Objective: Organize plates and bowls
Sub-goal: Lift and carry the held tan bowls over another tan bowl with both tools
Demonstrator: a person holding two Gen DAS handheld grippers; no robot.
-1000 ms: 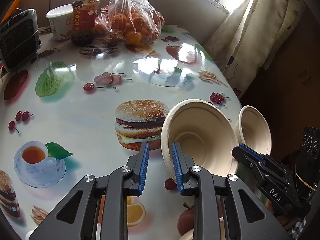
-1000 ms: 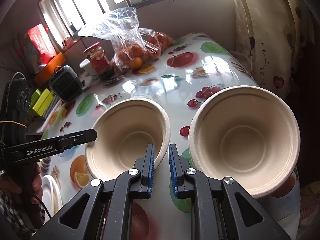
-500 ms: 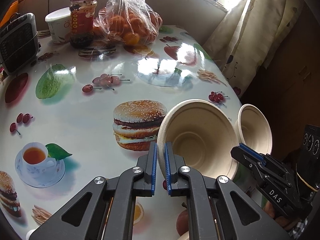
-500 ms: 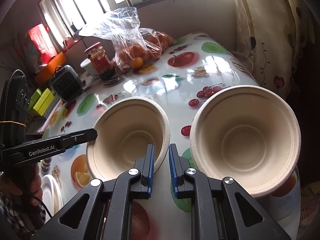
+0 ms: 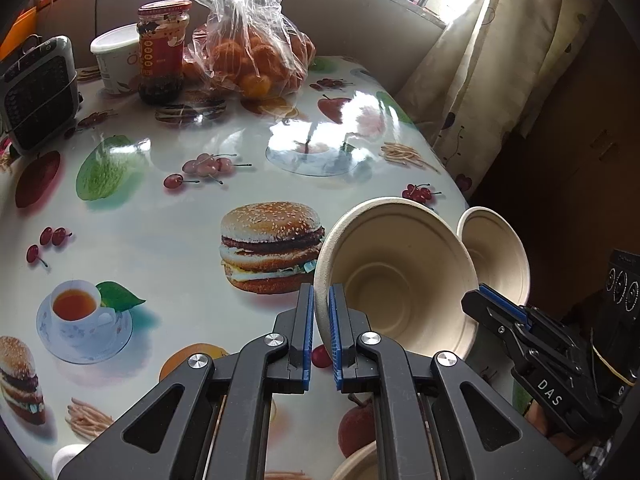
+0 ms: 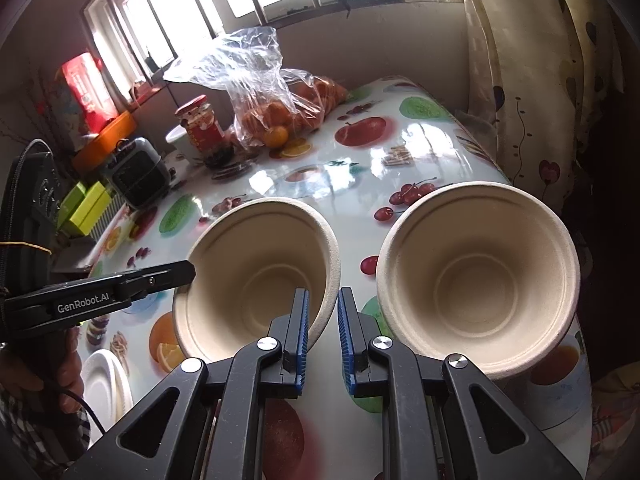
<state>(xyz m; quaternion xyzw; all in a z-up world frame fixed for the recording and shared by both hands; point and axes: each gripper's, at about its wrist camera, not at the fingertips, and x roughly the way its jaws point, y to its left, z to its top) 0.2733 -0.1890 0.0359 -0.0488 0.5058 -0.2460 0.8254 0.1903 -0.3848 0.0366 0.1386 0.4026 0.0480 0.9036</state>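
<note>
With the left tool point(image 5: 319, 300), pinching the near rim of the paper bowl point(image 5: 400, 272): blue pads pressed together on the thin wall, one inside and one outside. With the right tool point(image 6: 323, 300), clamping the same bowl on the opposite side of its rim, pads likewise closed on the wall. Holding that bowl between both tools, over the right part of the counter point(image 5: 160, 240), mouth turned towards both cameras. Cannot tell whether lifted clear of the printed cloth or resting on it.

Just beside it, towards the counter's right edge near the curtain point(image 6: 520, 60), a second bowl point(image 6: 480, 280) of the same pale pulp, close to the first but apart in the right wrist view, gripped by neither tool. At the near left corner, a small stack of white plates point(image 6: 104, 384), partly hidden behind the hand point(image 6: 60, 380) on the left tool. At the bottom edge of the left wrist view, a sliver of another pale rim, too cut off to name.

At the far end, well apart from the bowls: a red-lidded jar point(image 5: 162, 52), a white tub point(image 5: 114, 60) just behind it, a clear bag of oranges point(image 5: 252, 52) to its right, and a small grey heater point(image 5: 38, 92) on the left.
</note>
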